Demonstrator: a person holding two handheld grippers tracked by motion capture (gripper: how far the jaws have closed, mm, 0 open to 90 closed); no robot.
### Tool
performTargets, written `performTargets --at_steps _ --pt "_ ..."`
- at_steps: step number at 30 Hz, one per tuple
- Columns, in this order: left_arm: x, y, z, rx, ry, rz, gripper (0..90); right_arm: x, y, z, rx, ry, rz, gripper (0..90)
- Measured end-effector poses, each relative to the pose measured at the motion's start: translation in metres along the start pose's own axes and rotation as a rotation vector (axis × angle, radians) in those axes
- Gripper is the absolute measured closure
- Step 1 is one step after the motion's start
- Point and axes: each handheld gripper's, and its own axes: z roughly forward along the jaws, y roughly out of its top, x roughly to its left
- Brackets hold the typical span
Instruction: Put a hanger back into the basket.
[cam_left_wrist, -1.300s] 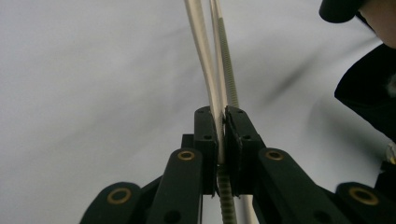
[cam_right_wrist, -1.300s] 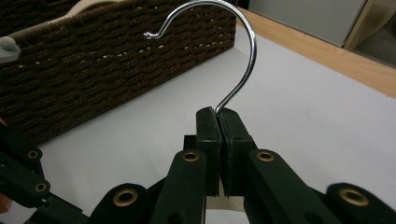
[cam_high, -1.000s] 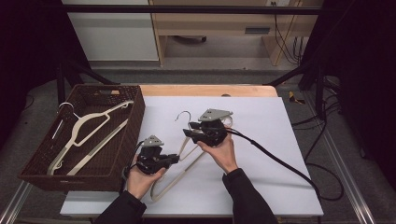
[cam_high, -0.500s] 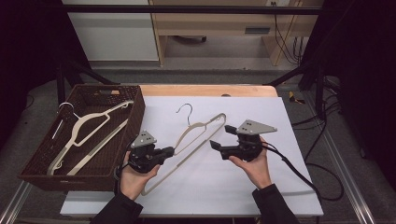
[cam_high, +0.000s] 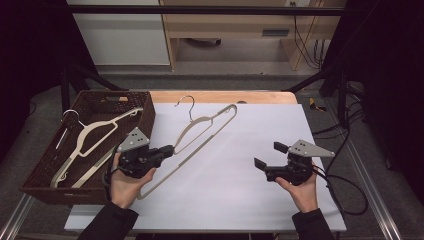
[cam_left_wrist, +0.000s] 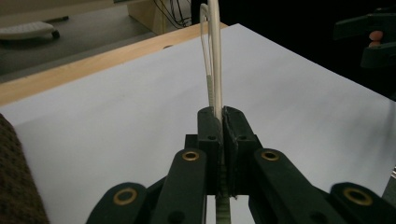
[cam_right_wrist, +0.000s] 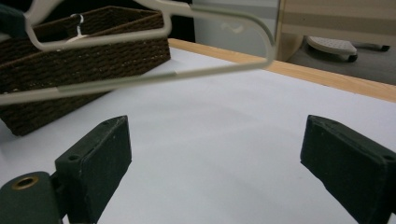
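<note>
A cream plastic hanger with a metal hook is lifted off the white table sheet, tilted from front left up to back right. My left gripper is shut on its shoulder; in the left gripper view the jaws pinch the hanger's thin bar. My right gripper hovers at the right of the table, and its jaws have just been opening, now wide with nothing between them. The right gripper view has the hanger across its top, well ahead of the open gripper.
A dark wicker basket at the table's left holds another cream hanger. The wooden table edge runs along the back. Cables trail from the right gripper off the right side.
The right gripper let go of the hanger, opened, and moved away to the right. The left gripper lifted the hanger up and slightly leftward.
</note>
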Motion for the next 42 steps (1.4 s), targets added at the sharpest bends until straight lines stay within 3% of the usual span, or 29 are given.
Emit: performTargets --at_steps 5,10,20,30,42 --pt "0.011 0.008 -0.016 -0.018 0.017 0.035 86.2 -0.004 -0.005 -0.009 -0.005 -0.018 0.011 8.0" --pt "0.032 0.014 -0.034 -0.04 0.027 0.048 86.1 -0.006 -0.008 -0.014 -0.004 -0.028 0.012 7.6" --pt "0.079 0.015 -0.07 -0.082 0.098 0.018 86.1 -0.009 -0.01 -0.016 -0.003 -0.039 0.017 6.7" --pt "0.121 0.002 -0.091 -0.096 0.122 -0.013 86.1 -0.01 -0.01 -0.02 -0.008 -0.05 0.013 3.7" --pt "0.156 -0.025 -0.118 -0.094 0.156 -0.03 86.8 -0.014 -0.01 -0.025 -0.011 -0.067 0.019 3.1"
